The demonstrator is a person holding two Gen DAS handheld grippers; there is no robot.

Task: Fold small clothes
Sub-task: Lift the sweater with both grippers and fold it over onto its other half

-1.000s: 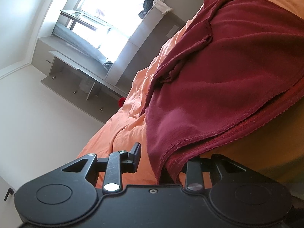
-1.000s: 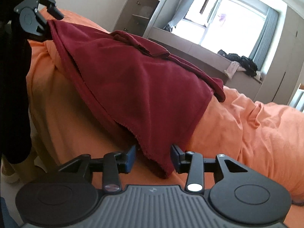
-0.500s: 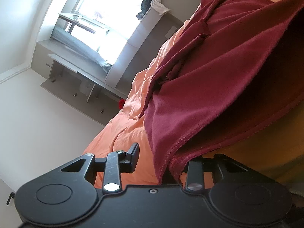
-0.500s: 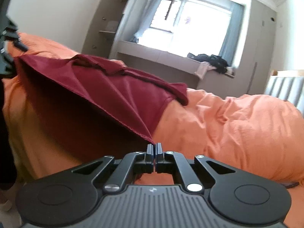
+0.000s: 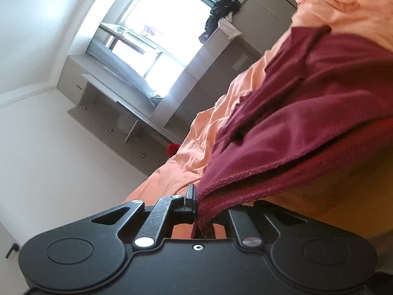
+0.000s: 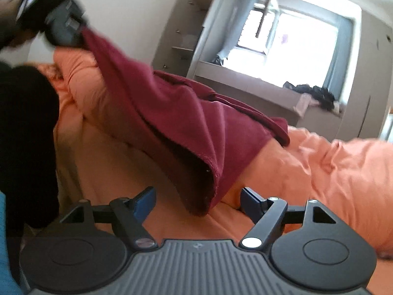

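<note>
Left gripper (image 5: pixel 197 202): jaws closed on a bunched corner of the dark red garment (image 5: pixel 307 127). Cloth emerges between the fingers and a short tail hangs below the pinch point. Only the near finger (image 5: pixel 189 196) is clearly visible; the other is covered by fabric.

From that pinch the garment runs up and away in a taut ridge, with a stitched hem along its lower edge. A second layer lies underneath, folded back. The far part rests on the orange duvet (image 5: pixel 196 147) that covers the bed.

Right wrist view: the left gripper (image 6: pixel 73 33) appears at upper left, blurred, holding the garment's (image 6: pixel 186 127) corner raised above the bed. The cloth slopes down from there to the duvet (image 6: pixel 331 172), where the rest lies in loose folds.

Right gripper (image 6: pixel 197 200): jaws wide apart, holding nothing. The lowest doubled corner of the garment hangs just in front of the gap between the fingers (image 6: pixel 146 200); contact with either finger cannot be judged.

A dark sleeve or trouser leg (image 6: pixel 27 147) fills the left edge of the right view.

Background: bright window (image 6: pixel 289 41), a low ledge below it with a heap of dark clothes (image 6: pixel 314 93), and tall shelving (image 6: pixel 184 29) to its left.
</note>
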